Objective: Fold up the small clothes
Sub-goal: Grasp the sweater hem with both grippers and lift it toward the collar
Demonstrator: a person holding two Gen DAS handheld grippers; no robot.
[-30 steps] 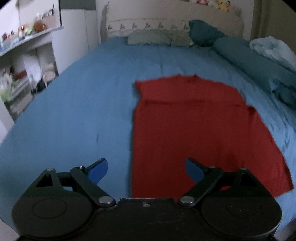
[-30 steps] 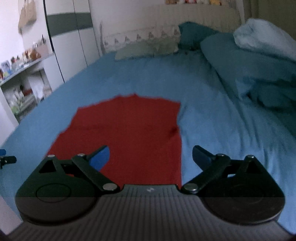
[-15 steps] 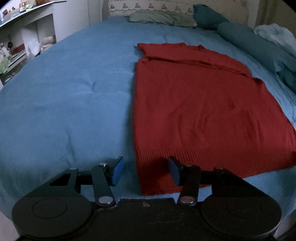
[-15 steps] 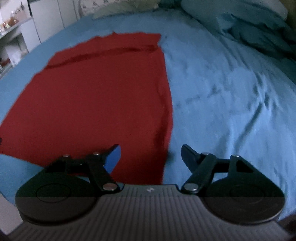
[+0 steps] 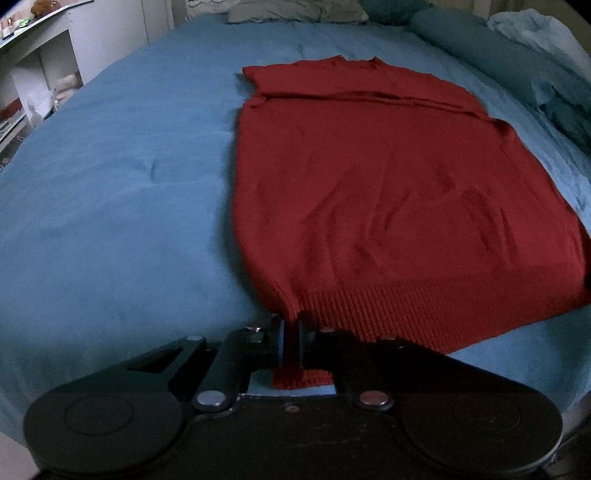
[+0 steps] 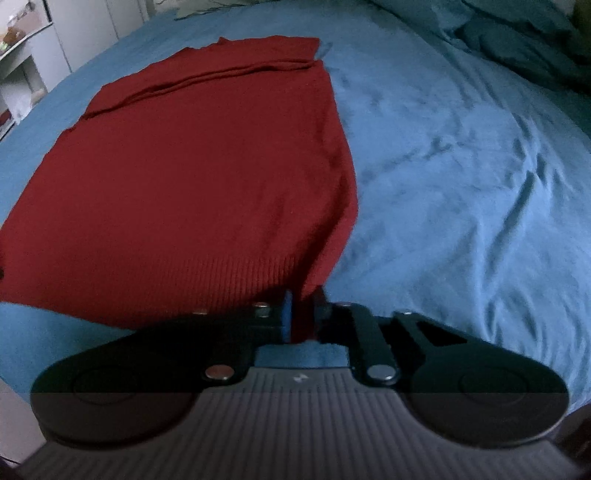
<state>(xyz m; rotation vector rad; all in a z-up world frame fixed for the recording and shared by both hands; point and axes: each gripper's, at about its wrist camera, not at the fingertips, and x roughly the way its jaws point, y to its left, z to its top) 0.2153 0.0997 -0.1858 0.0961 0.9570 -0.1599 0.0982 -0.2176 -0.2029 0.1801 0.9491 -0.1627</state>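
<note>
A dark red knit garment [image 5: 369,177] lies flat on the blue bed, its ribbed hem nearest me and a fold line across its far end. My left gripper [image 5: 291,325] is shut on the hem's near left corner. In the right wrist view the same red garment [image 6: 192,166] fills the left half. My right gripper [image 6: 302,301] is shut on the hem's near right corner, with red fabric pinched between the jaws.
The blue bedsheet [image 5: 110,192] spreads wide on the left and is wrinkled on the right [image 6: 461,184]. Pillows [image 5: 295,11] and a teal bolster [image 5: 498,48] lie at the head. White shelving [image 5: 40,66] stands off the left side.
Both grippers came down and forward to the garment's near hem and closed from wide open onto its two corners.
</note>
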